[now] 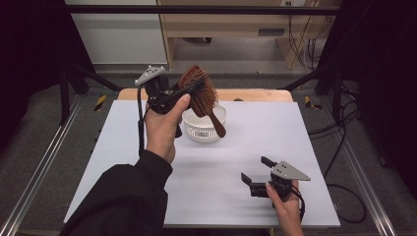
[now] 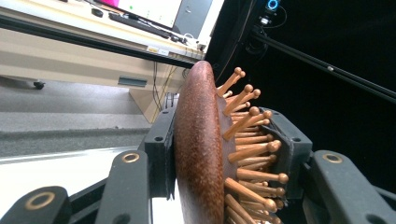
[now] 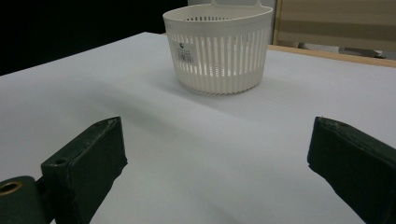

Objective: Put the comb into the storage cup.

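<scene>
The left gripper (image 1: 189, 88) pinches a wooden hairbrush (image 1: 202, 93) by its oval head, held in the air over the white slotted plastic basket (image 1: 205, 125) near the table's (image 1: 123, 137) far edge. The brush's long axis slants, handle pointing down past the basket's rim. The right gripper (image 1: 255, 169) rests near the front right corner, jaws spread, holding nothing.

Black sleeve (image 1: 123, 196), black grippers, grey plates
</scene>
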Motion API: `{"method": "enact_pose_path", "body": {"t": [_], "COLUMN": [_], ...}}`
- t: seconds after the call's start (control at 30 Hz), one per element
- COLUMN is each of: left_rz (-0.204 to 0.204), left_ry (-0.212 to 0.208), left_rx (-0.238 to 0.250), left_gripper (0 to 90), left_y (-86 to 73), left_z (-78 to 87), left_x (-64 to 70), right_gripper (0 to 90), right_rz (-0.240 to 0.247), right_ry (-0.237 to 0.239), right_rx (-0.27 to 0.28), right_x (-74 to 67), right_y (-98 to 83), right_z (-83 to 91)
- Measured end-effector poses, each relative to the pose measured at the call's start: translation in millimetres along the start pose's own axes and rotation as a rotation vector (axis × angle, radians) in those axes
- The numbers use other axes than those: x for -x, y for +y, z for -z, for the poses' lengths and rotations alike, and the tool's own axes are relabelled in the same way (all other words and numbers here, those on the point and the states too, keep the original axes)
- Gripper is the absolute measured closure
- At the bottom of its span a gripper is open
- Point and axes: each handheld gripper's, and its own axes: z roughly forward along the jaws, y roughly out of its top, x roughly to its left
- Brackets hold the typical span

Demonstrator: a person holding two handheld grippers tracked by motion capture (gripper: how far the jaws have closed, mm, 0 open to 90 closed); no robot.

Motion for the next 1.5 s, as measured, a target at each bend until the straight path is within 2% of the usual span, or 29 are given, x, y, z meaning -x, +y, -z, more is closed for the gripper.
{"method": "enact_pose_path", "body": {"t": [0.1, 0.27, 0.3, 0.4, 0.6, 0.77, 0.83, 0.87, 1.17, 1.5], "left_rz": [-0.012, -0.008, -0.023, -0.032, -0.009, -0.012, -0.018, -0.025, 0.011, 0.005], "left_ry": [0.021, 0.038, 0.052, 0.070, 0.099, 0.119, 0.137, 0.159, 0.178, 0.179], "left_rx": [-0.002, 0.002, -0.005, -0.004, 0.011, 0.017, 0.023, 0.023, 0.041, 0.049], "left_gripper": [51.1, 51.1, 51.1, 51.1, 51.1, 51.0, 51.0, 51.1, 51.1, 51.1], "left_y": [3.5, 7.2, 8.6, 10.3, 14.2, 17.6, 18.1, 18.9, 20.3, 18.9], "left_z": [-5.5, -14.1, -17.7, -20.4, -25.9, -27.0, -27.7, -29.3, -33.8, -36.4], "left_x": [-0.4, -3.2, -3.5, -4.2, -10.7, -14.3, -15.4, -16.7, -26.7, -26.4], "right_gripper": [4.6, 4.6, 4.6, 4.6, 3.6, 3.6, 3.6, 3.6, 3.6, 3.6], "right_rz": [-0.007, -0.004, -0.004, -0.006, 0.002, -0.008, -0.023, -0.019, -0.007, -0.010], "right_ry": [-0.002, 0.003, 0.005, 0.004, -0.004, 0.005, 0.018, 0.019, 0.019, 0.023], "right_rx": [0.004, 0.006, 0.006, 0.005, 0.008, 0.012, 0.023, 0.023, 0.011, 0.011], "right_x": [0.9, 0.9, 0.9, 1.0, -0.1, 0.1, -0.5, -1.8, -3.5, -3.5], "right_y": [0.3, 0.1, 0.1, 0.0, 0.3, 0.5, 1.2, 1.4, 0.6, 0.3], "right_z": [0.5, 0.2, 0.2, 0.2, -0.2, 0.0, 0.1, -0.2, -2.6, -2.3]}}
